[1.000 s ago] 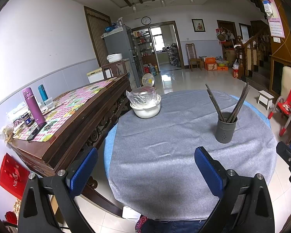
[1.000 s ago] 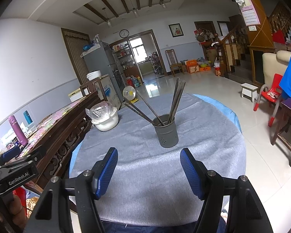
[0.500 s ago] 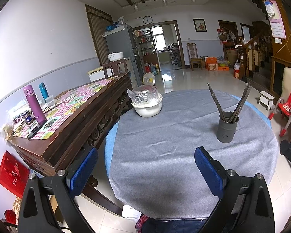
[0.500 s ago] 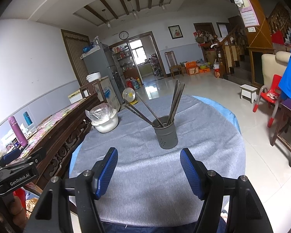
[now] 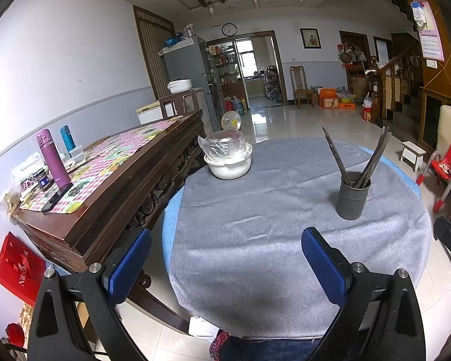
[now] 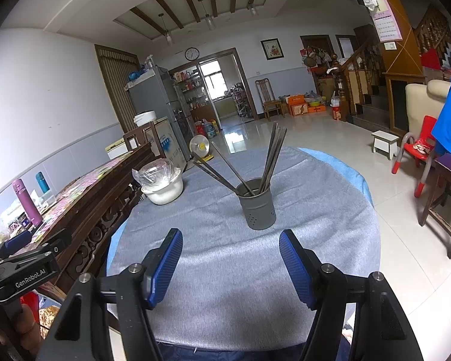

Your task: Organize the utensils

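Observation:
A grey perforated utensil holder (image 5: 352,195) (image 6: 257,205) stands on the round table's grey cloth (image 5: 270,225) (image 6: 315,210). Several dark chopsticks (image 5: 372,158) (image 6: 272,156) stand in it, some leaning left and some right. My left gripper (image 5: 225,258) is open and empty over the table's near edge, left of the holder. My right gripper (image 6: 230,263) is open and empty, close in front of the holder. The left gripper's body shows at the far left of the right wrist view (image 6: 24,270).
A white bowl covered with plastic film (image 5: 228,159) (image 6: 163,185) sits at the table's far left. A dark wooden sideboard (image 5: 105,186) with bottles and a phone stands to the left. A red child's chair (image 5: 442,165) and a wooden chair (image 6: 445,198) stand to the right.
Both views have shifted slightly, as the grippers drew back and rose a little from the table. Both grippers stay open. The holder and chopsticks have not moved.

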The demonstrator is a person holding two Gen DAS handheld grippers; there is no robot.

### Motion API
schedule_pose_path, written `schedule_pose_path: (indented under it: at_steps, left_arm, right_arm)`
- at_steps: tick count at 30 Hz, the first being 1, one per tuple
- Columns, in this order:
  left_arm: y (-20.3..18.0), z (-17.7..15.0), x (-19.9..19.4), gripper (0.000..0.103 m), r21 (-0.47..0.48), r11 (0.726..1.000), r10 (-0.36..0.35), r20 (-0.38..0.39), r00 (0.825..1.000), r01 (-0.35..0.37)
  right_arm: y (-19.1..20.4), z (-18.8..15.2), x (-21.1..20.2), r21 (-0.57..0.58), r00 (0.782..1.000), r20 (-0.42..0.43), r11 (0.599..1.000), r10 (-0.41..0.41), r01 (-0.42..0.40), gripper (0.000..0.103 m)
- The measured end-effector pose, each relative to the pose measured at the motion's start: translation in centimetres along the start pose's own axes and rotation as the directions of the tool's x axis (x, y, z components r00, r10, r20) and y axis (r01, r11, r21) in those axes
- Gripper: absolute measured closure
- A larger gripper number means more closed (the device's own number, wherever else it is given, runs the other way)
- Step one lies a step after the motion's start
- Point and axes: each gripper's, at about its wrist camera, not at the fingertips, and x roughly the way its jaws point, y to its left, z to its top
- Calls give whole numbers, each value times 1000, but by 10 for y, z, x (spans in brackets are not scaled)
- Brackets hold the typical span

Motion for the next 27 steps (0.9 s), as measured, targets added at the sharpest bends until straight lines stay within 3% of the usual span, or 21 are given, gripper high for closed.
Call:
schedule_pose_path:
  at_steps: [27]
  left_arm:
    - [2, -2, -1, 3, -11, 1000, -4, -6, 1000, 4]
  right_arm:
    - [2, -3, -2, -1, 1000, 13, 1000, -6, 6, 32]
